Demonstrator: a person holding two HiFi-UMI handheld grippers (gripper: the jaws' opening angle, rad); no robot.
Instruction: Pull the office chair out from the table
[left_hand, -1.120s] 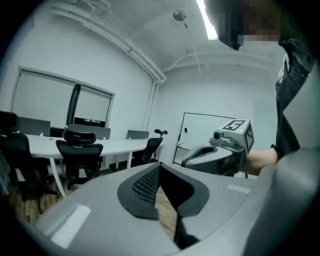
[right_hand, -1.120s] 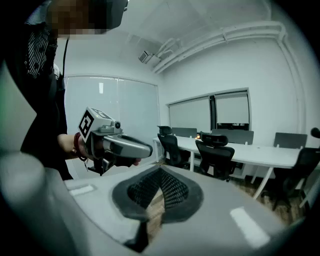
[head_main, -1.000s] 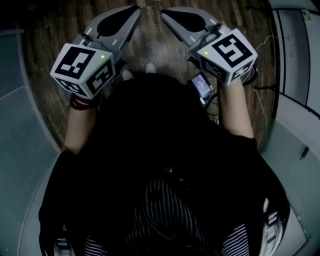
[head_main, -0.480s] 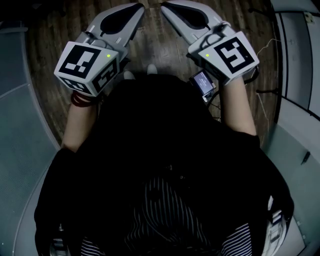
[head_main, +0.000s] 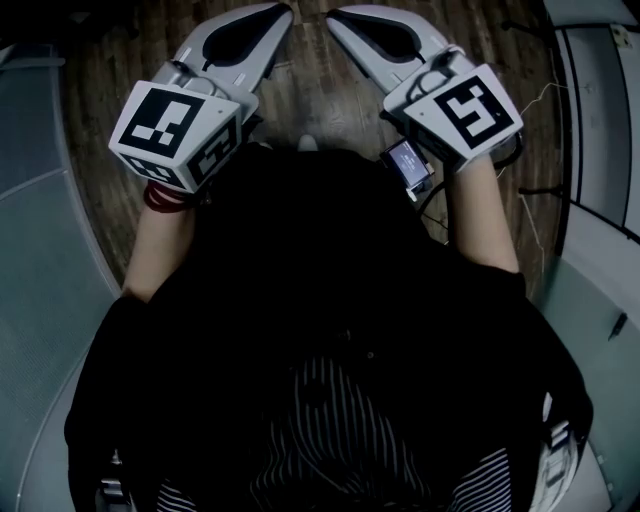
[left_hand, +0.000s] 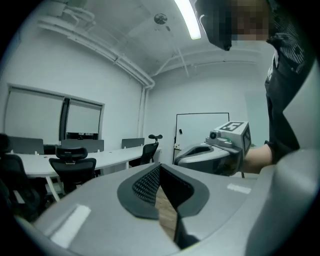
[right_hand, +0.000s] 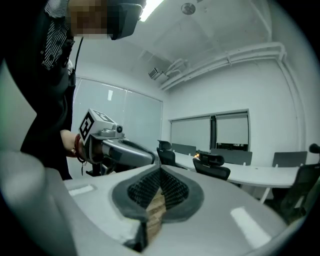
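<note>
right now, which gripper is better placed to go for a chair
Left, narrowly: the left gripper faces a chair that looks nearer than the chair before the right gripper. Both are shut and empty.

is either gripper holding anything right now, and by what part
Nothing is held: the left gripper and the right gripper are both shut and empty.

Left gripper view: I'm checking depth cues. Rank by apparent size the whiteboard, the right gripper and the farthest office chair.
1. right gripper, though its nearness to the camera inflates it
2. whiteboard, close behind and partly hidden
3. farthest office chair, clearly smallest
</note>
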